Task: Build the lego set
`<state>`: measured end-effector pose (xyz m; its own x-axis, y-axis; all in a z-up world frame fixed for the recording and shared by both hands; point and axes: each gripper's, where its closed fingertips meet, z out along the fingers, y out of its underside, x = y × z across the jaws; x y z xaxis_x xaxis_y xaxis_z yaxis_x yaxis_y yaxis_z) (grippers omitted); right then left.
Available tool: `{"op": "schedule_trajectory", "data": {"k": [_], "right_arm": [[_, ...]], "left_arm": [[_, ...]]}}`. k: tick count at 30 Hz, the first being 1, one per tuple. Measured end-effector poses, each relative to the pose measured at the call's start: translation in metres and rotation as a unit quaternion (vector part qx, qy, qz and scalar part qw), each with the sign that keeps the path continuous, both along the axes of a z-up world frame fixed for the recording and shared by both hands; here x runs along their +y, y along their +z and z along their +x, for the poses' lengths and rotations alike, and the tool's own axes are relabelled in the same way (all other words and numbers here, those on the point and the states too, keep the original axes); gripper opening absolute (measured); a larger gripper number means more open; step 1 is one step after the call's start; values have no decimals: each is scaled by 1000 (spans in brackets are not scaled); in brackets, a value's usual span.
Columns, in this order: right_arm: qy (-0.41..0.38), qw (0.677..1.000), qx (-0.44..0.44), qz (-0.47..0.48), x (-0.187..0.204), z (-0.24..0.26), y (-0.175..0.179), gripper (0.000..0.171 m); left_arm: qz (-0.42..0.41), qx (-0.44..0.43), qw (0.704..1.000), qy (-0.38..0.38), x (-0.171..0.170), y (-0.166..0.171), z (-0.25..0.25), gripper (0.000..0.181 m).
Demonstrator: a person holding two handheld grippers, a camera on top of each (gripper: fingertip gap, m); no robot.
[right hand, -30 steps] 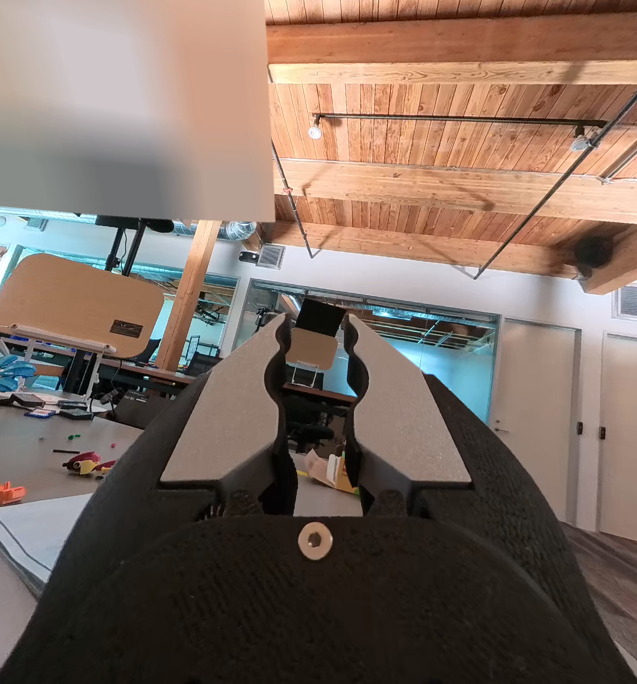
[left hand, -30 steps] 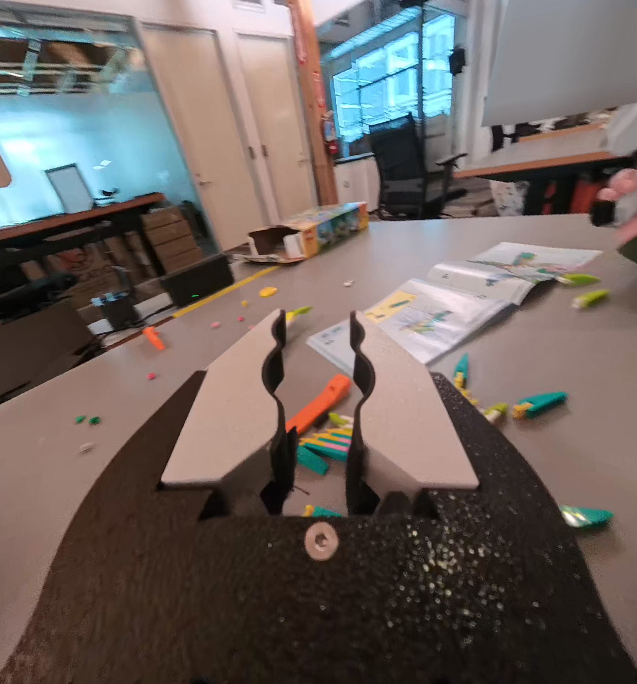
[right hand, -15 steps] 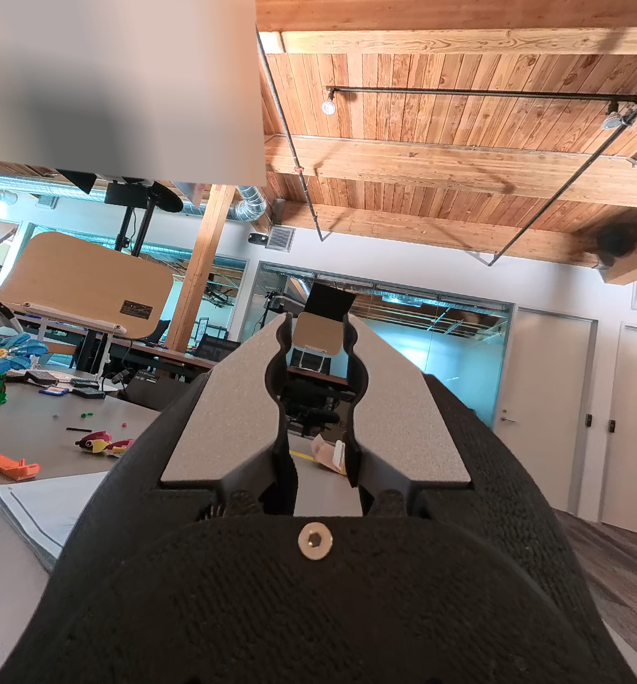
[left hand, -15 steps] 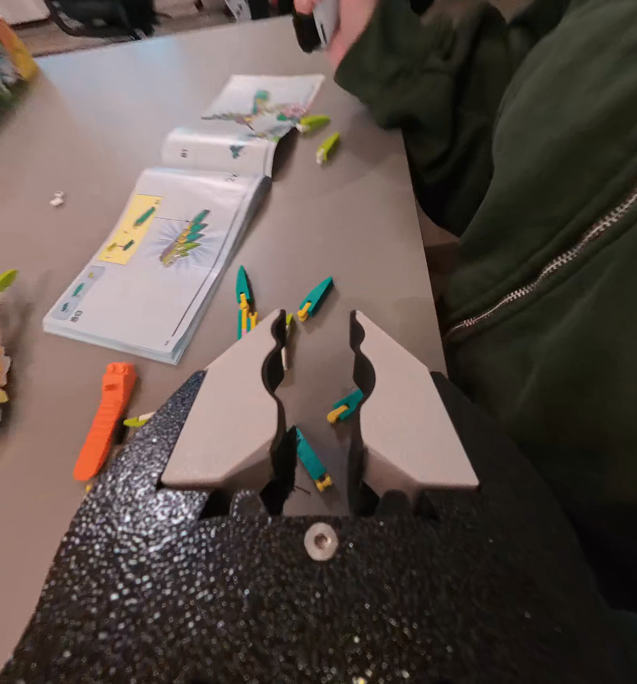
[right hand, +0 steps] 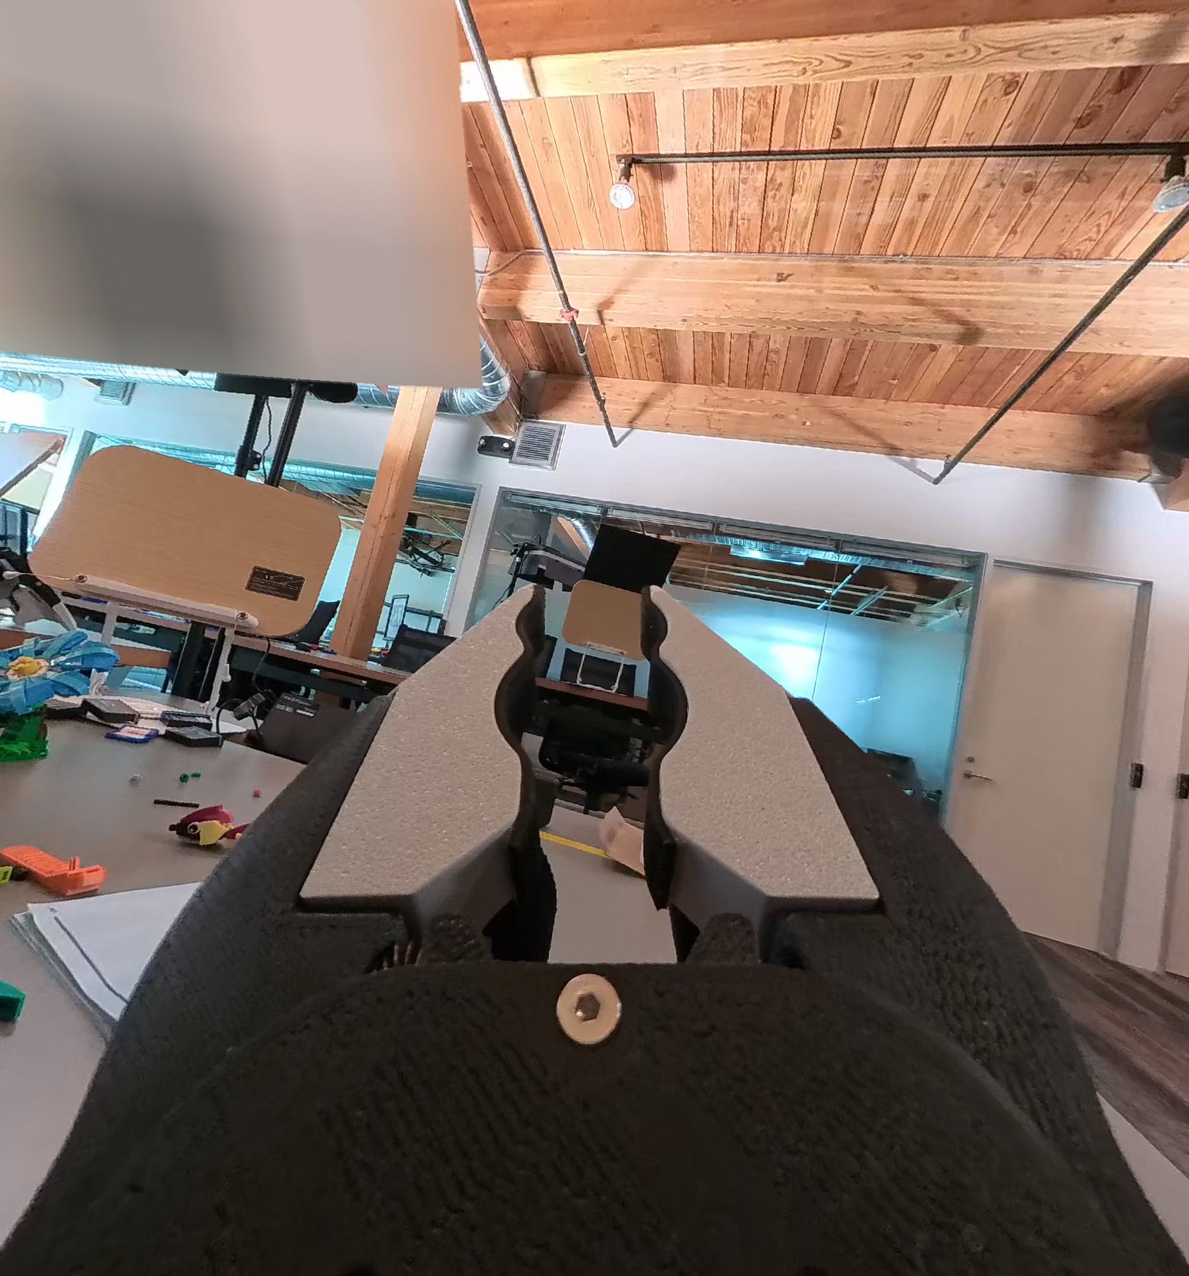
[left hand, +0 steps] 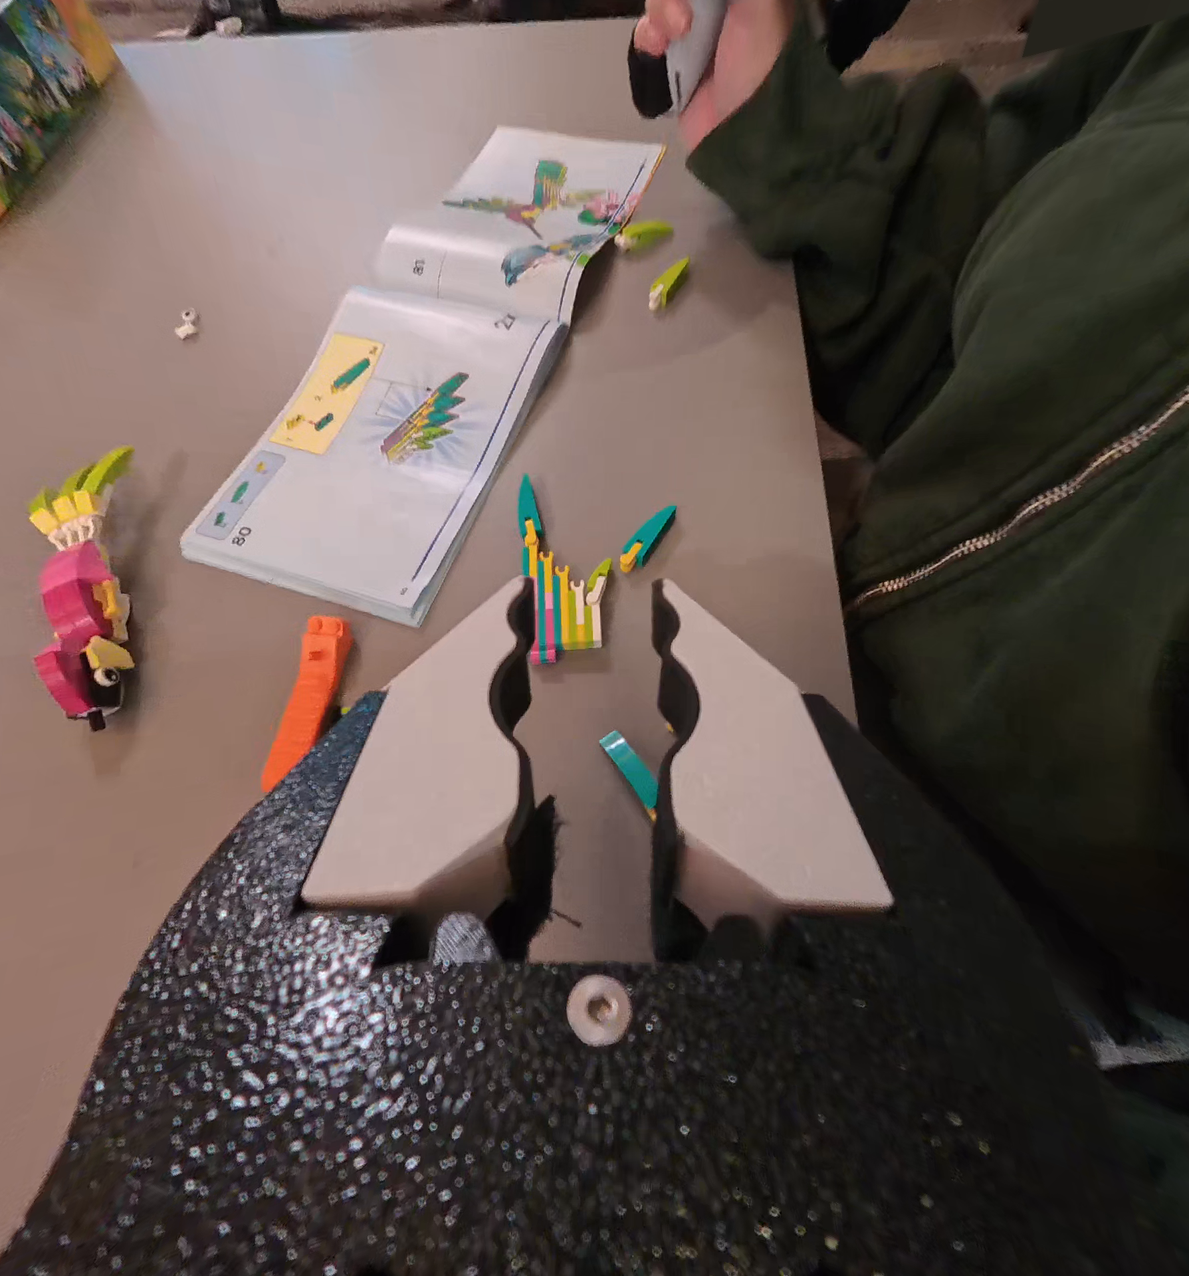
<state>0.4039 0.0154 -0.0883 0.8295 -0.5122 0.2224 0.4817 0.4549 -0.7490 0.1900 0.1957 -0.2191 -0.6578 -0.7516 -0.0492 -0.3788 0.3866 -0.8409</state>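
Observation:
My left gripper [left hand: 590, 587] is open and empty, held above the grey table [left hand: 301, 172]. Just beyond its tips lies a striped wing assembly [left hand: 564, 607] of teal, yellow, pink and white pieces. A loose teal feather piece [left hand: 627, 765] lies on the table between the fingers. Another teal feather [left hand: 649, 536] lies beyond the wing. The open instruction booklet [left hand: 384, 442] lies to the left. A pink bird build [left hand: 84, 621] lies at the far left. My right gripper [right hand: 590, 592] is open and empty, pointing up at the room.
An orange brick separator [left hand: 308, 697] lies left of my left gripper. Two lime feathers [left hand: 667, 279] lie by the booklet. A person in a dark green jacket [left hand: 1026, 483] sits along the table's right edge. The set's box [left hand: 18, 103] is at the far left. A blue flower build [right hand: 18, 683] stands in the right wrist view. Across from one pair of fingers to the other is roughly 30 cm. From my left tips it is roughly 20 cm to the pink bird build [left hand: 84, 621]; from my right, 35 cm.
My left gripper swung from facing across the room to looking down at the table, then shifted so the striped wing sits beyond its tips. My right gripper tilted slightly.

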Motion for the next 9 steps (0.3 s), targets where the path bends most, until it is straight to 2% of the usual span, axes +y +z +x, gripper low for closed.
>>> {"op": "schedule_trajectory", "data": {"k": [1, 9], "right_arm": [[0, 1000, 0, 0, 0, 0, 0, 25], [6, 1000, 6, -2, 1, 1, -1, 26]], "left_arm": [[-3, -2, 1000, -6, -2, 1, 0, 32], [-10, 39, 999, -34, -18, -22, 1, 39]]}}
